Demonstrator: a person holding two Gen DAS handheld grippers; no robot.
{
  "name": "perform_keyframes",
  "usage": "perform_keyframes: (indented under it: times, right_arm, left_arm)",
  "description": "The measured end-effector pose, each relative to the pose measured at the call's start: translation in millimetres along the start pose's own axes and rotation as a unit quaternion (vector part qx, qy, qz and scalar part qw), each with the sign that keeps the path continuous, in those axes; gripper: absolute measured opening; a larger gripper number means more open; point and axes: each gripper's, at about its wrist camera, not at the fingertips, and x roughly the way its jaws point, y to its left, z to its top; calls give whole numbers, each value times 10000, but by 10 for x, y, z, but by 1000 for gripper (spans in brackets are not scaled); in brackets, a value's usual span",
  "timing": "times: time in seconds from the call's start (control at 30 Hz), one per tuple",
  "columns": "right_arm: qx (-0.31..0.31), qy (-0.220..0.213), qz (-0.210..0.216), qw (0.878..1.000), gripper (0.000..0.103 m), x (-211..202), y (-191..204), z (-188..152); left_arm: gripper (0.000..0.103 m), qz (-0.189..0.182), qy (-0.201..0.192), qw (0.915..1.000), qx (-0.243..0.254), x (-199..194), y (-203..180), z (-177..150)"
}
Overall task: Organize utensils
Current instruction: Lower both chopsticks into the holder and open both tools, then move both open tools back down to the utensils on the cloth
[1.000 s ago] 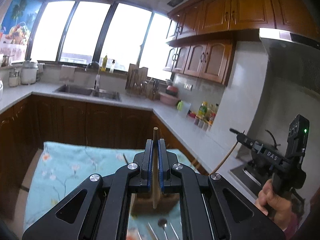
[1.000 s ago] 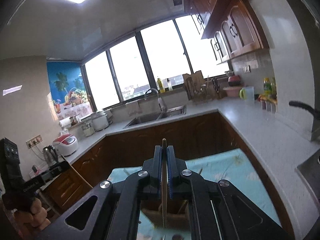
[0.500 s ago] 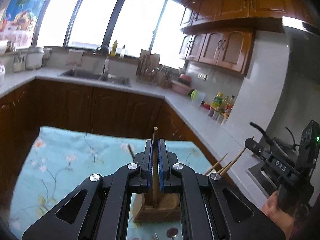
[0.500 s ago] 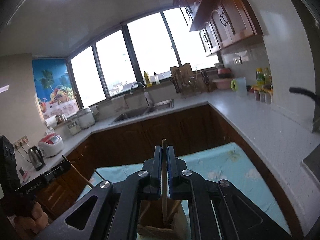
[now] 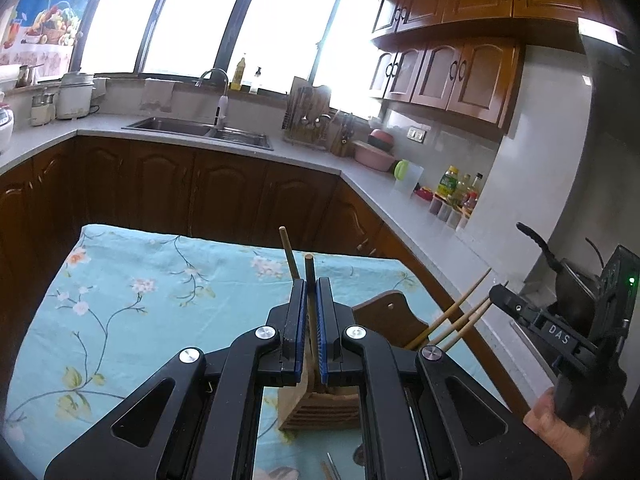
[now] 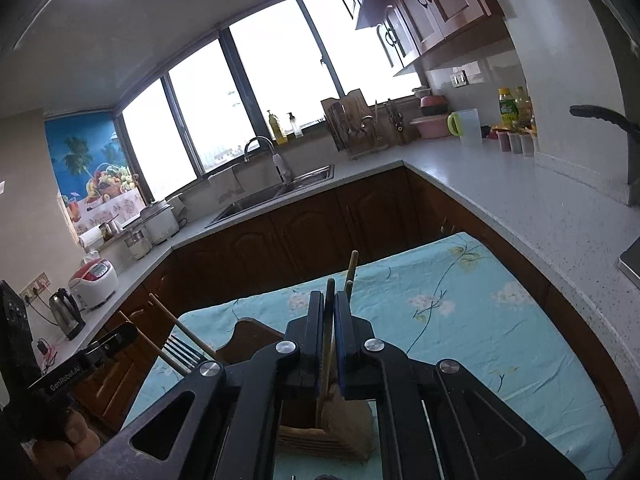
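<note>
Left wrist view looks along the left gripper, whose blue-padded jaws are clamped on a thin brown wooden chopstick; its blunt end sticks up just past the fingertips and its shaft runs down between the pads toward the slatted wooden utensil holder directly below. A second, paler stick leans up out of the same holder, just left of the held one. The holder stands on the pale blue flowered tablecloth near the table's near edge, with its shaped wooden back panel rising on the right. Farther right, the right gripper, carried in a person's hand, is also closed on a light wooden stick slanting down toward the holder.

From the right wrist view, the right gripper pinches its thin stick nearly upright, the lower end reaching into the holder beneath. The left gripper appears at the left edge, and a dark metal fork head shows beside it; whether that fork is held I cannot tell.

Both sticks have their long axes pointing down into the holder, which lies straight below and slightly ahead of each gripper. I judge neither hand clearly nearer; the coming move looks like a lowering and release into the slots
</note>
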Motion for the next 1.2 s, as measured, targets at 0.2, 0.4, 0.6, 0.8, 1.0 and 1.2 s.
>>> perform_keyframes:
  times: [0.2, 0.4, 0.6, 0.8, 1.0, 1.2]
  right_arm:
    - [17, 153, 5, 9999, 10, 42, 2, 37]
    - [139, 162, 78, 9997, 55, -26, -25, 8]
    - [250, -116, 147, 9995, 78, -268, -63, 32]
    - [260, -221, 173, 9993, 100, -491, -96, -53]
    - [173, -99, 146, 9997, 100, -656, -84, -261]
    - [182, 91, 157, 9997, 100, -827, -92, -548]
  left_arm:
    - [4, -11, 57, 10000, -5, 3, 6, 32]
    - [13, -10, 96, 9999, -89, -24, 33, 42]
    - [42, 33, 39, 9999, -143, -135, 38, -14]
    - [80, 244, -17, 9991, -332, -360, 96, -153]
    - [84, 345, 116, 9982, -484, -604, 192, -423]
    - [85, 458, 300, 9963, -656, -838, 311, -763]
